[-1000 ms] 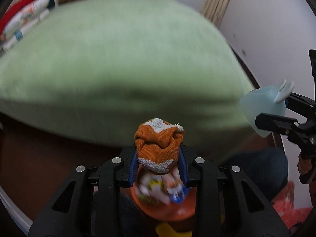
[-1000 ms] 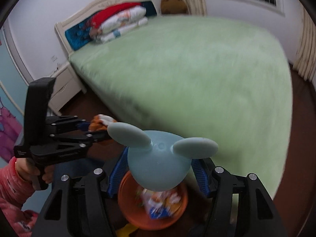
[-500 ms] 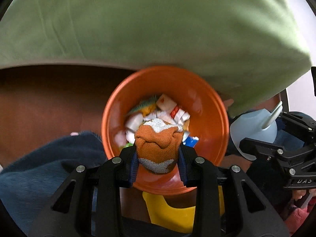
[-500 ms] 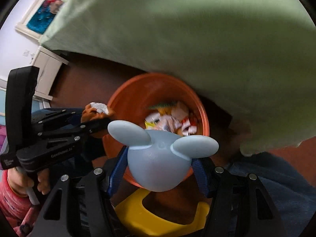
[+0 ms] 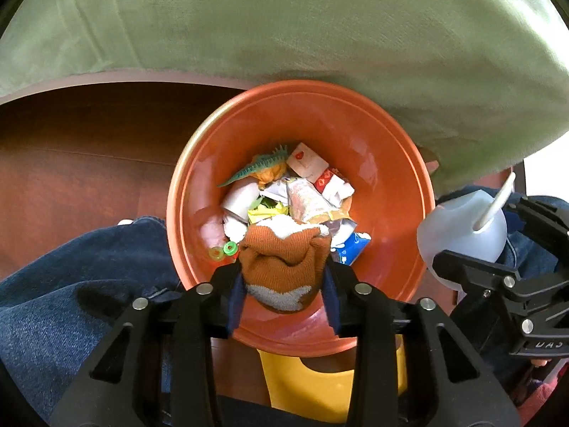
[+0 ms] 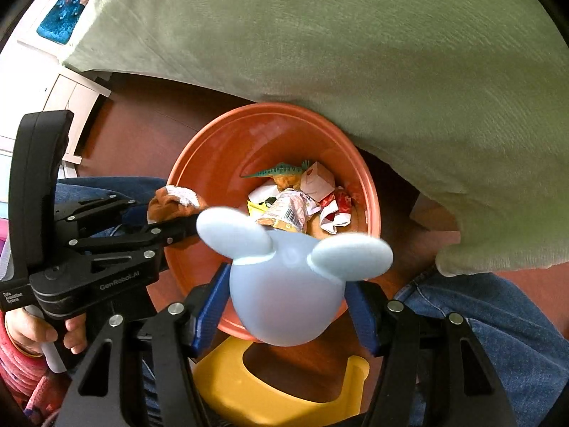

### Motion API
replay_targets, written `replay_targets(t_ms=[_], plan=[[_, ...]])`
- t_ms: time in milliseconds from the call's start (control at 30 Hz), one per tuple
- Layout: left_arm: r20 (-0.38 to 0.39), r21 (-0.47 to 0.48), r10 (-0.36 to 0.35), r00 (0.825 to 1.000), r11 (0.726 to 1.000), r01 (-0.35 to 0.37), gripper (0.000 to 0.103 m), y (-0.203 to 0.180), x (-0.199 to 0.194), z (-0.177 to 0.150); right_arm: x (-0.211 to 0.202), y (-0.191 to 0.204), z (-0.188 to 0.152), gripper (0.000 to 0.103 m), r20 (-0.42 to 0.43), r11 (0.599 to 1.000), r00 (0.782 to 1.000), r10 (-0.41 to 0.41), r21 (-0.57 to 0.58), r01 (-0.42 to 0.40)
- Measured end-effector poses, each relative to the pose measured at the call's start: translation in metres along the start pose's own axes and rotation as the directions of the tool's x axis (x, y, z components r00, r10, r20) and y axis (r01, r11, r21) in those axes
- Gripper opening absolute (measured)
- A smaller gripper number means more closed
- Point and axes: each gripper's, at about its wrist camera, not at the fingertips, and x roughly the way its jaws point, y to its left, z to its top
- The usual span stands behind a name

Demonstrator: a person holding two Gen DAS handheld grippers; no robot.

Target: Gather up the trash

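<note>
An orange bin (image 5: 391, 163) (image 6: 220, 163) stands on the wooden floor beside the bed, with wrappers and a green toy dinosaur (image 5: 259, 167) in it. My left gripper (image 5: 284, 284) points down over the bin's near side. Its jaws are opening, and the pads still touch the balled orange-and-white sock (image 5: 284, 263) (image 6: 174, 201) between them. My right gripper (image 6: 286, 302) is shut on a pale blue round thing with two ears (image 6: 284, 295) (image 5: 458, 227), which hangs over the bin's near right rim.
A green bed cover (image 5: 284, 17) overhangs the bin's far side. A yellow stool (image 6: 249, 384) sits just below the bin. A person's legs in jeans (image 5: 71, 284) flank it left and right. A white nightstand (image 6: 71, 89) stands at the far left.
Both grippers have sunk and tipped downward, from facing the bed to looking into the bin. The left jaws have parted slightly around the sock. The right grip looks the same.
</note>
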Motion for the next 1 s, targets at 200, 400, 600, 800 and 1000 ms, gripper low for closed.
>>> replay_targets(t_ms=[200,400,600,800,1000], plan=[[0.013,-0.033,0.003,1.0,0.999,-0.003,0.07,0.006,-0.006,0.002,-0.01,-0.003,0.0,0.078,0.036,1.0,0.999,-0.013,0.021,0.012],[0.032,-0.046,0.008,0.999,0.999,-0.007,0.072,0.007,-0.017,0.003,-0.025,-0.006,0.001,0.078,0.078,0.999,0.997,-0.011,0.051,0.007],[0.17,-0.022,0.079,0.982,0.997,-0.077,0.075,-0.001,-0.065,0.011,-0.08,0.007,0.006,0.078,0.234,1.0,0.972,-0.026,0.008,0.025],[0.388,-0.054,0.145,0.91,0.989,-0.135,0.081,-0.002,-0.149,0.034,-0.162,0.031,0.016,0.082,0.481,0.996,0.875,-0.057,-0.027,0.08],[0.599,-0.095,0.222,0.769,0.974,-0.208,0.09,-0.011,-0.234,0.045,-0.22,0.048,0.026,0.084,0.652,0.989,0.754,-0.078,-0.043,0.14]])
